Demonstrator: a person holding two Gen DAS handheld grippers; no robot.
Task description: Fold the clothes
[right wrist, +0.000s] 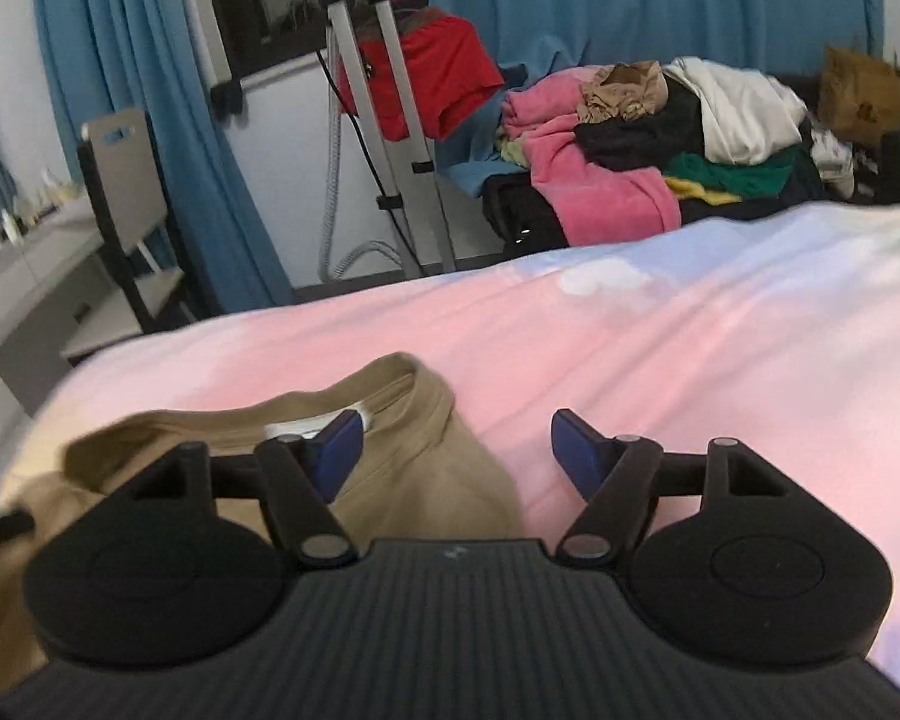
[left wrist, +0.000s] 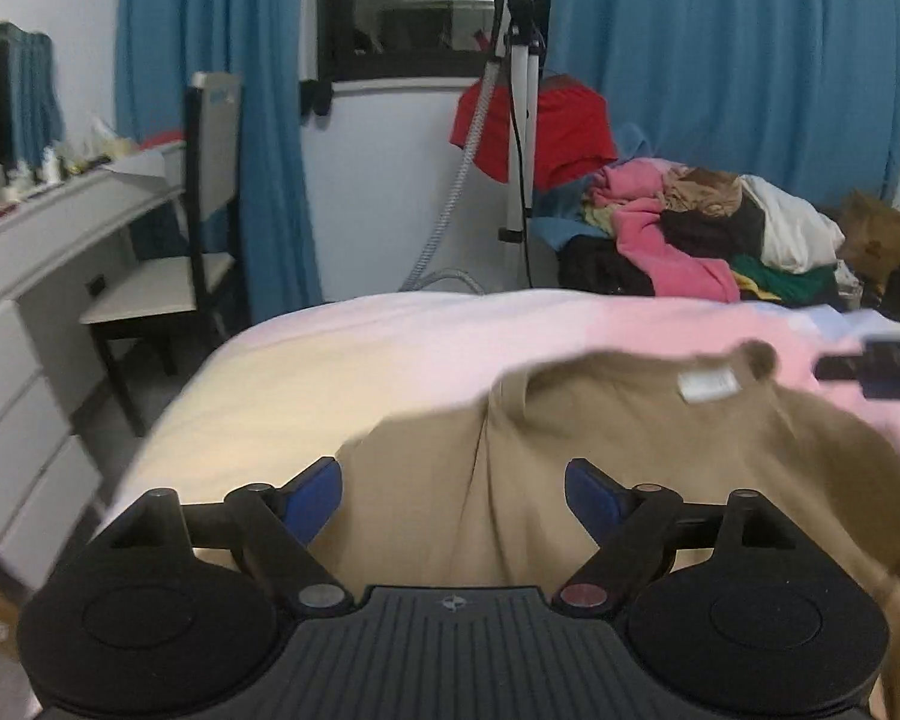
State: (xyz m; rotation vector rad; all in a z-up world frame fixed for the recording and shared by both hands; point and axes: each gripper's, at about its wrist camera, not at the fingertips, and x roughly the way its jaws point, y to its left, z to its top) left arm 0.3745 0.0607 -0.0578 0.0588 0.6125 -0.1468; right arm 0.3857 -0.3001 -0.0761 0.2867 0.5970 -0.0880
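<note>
The tan shirt (left wrist: 600,450) lies on the bed, spread under and ahead of both tongs. The left tongs (left wrist: 453,495) hang over the shirt's body with the blue fingers (left wrist: 315,495) wide apart and nothing between them; cloth fills the gap below, but whether the tips touch it cannot be told. The right tongs (right wrist: 456,450) are just as wide open and empty, their left finger (right wrist: 339,450) over the collar near the white label (right wrist: 330,423), their right finger over bare pink sheet (right wrist: 690,348). The shirt's shoulder edge (right wrist: 486,468) runs down between the two.

The shirt looks rumpled and not yet folded, so the step in hand seems to be laying it out or choosing grips. The next move likely calls for each pair of tongs to close on an edge, at a shoulder or by the collar, and pull the cloth flat before a fold.

Beyond the bed's far edge, ahead of the right tongs, sits a pile of clothes (right wrist: 660,138). Ahead of the left tongs stand a garment steamer (left wrist: 519,120) and blue curtains (left wrist: 720,60).
</note>
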